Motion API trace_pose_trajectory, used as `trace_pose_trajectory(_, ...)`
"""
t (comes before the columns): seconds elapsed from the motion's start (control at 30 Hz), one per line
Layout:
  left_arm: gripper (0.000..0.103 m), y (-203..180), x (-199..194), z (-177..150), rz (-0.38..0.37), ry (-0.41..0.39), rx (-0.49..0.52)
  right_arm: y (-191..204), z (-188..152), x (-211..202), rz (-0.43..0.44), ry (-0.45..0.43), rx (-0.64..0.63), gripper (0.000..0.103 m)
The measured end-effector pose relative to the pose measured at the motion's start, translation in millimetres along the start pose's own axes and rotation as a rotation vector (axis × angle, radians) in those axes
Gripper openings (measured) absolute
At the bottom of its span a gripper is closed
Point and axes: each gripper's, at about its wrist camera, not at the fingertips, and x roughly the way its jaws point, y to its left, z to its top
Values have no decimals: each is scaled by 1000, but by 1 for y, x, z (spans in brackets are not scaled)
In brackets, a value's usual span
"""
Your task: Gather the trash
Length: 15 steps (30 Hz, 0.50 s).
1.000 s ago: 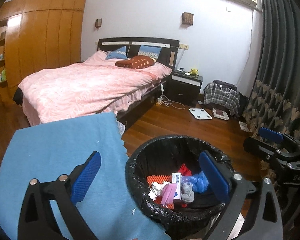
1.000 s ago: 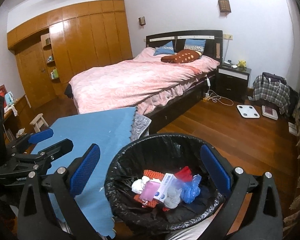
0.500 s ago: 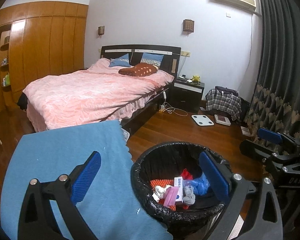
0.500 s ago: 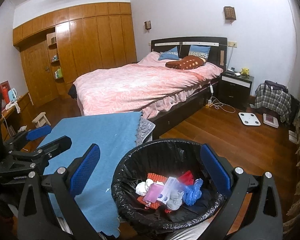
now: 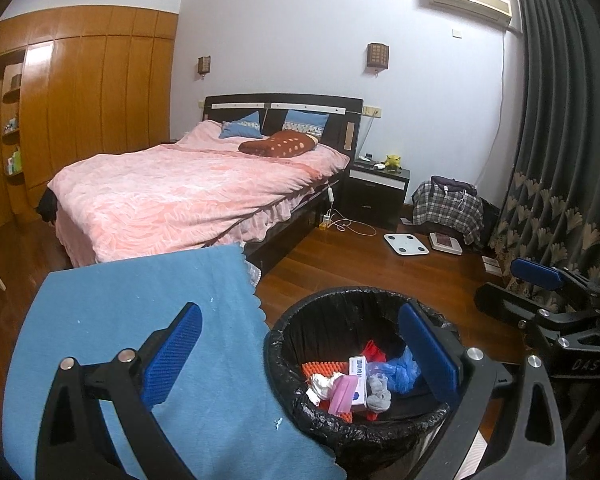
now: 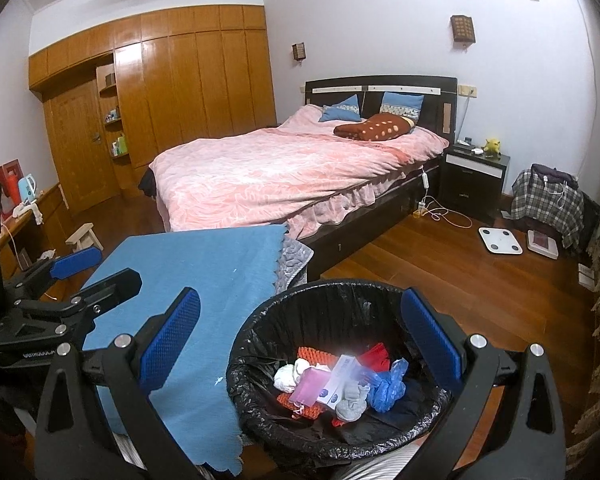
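Note:
A round bin lined with a black bag stands on the wooden floor beside a table with a blue cloth. It also shows in the right wrist view. Inside lies a pile of trash: a white box, pink packet, blue plastic, grey and white wads, red and orange pieces; the pile also shows in the right wrist view. My left gripper is open and empty above the bin's near-left rim. My right gripper is open and empty above the bin. Each gripper shows in the other's view, the right one and the left one.
A bed with a pink cover fills the room's middle. A dark nightstand, a white scale, a plaid bag and cables lie on the floor behind. Dark curtains hang right. A small stool stands left.
Both grippers have risen and pulled back a little from the bin; the bin and trash sit lower and smaller in both views. Both stay open and empty.

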Motion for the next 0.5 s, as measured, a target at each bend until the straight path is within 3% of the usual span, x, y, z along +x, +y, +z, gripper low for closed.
trace_pose_trajectory(0.5, 97, 3, 0, 1, 3, 0, -2, 1, -1, 1, -1, 1, 2, 98)
